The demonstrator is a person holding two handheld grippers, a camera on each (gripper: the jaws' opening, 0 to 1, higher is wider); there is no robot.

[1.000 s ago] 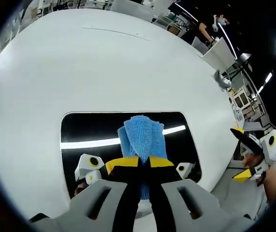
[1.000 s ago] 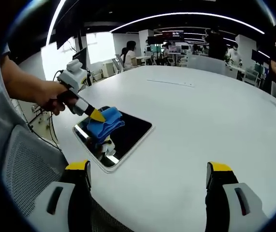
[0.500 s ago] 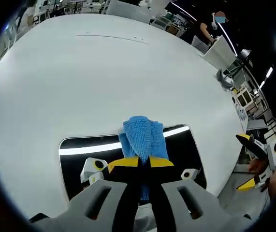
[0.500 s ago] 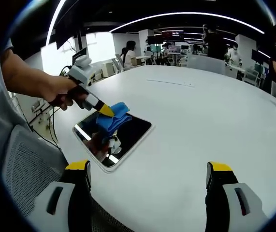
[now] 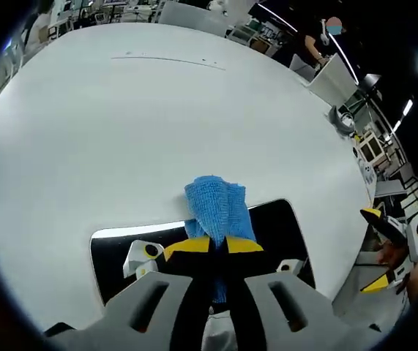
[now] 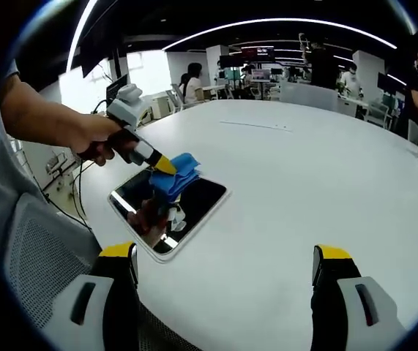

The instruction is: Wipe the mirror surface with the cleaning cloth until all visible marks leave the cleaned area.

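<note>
A dark rectangular mirror lies flat on the white table near its front edge. My left gripper is shut on a folded blue cleaning cloth. The cloth's free end reaches the mirror's far edge and overlaps the table. The mirror reflects the gripper and a ceiling light strip. My right gripper stands open with nothing between its jaws, held above the near table edge, right of the mirror; it also appears in the left gripper view.
The round white table stretches far beyond the mirror. A mesh office chair stands by the near edge. A person's hand holds the left gripper. Desks, screens and people fill the background.
The left gripper has pushed the blue cloth across the mirror from its middle to its far edge. The right gripper has stayed put and open.
</note>
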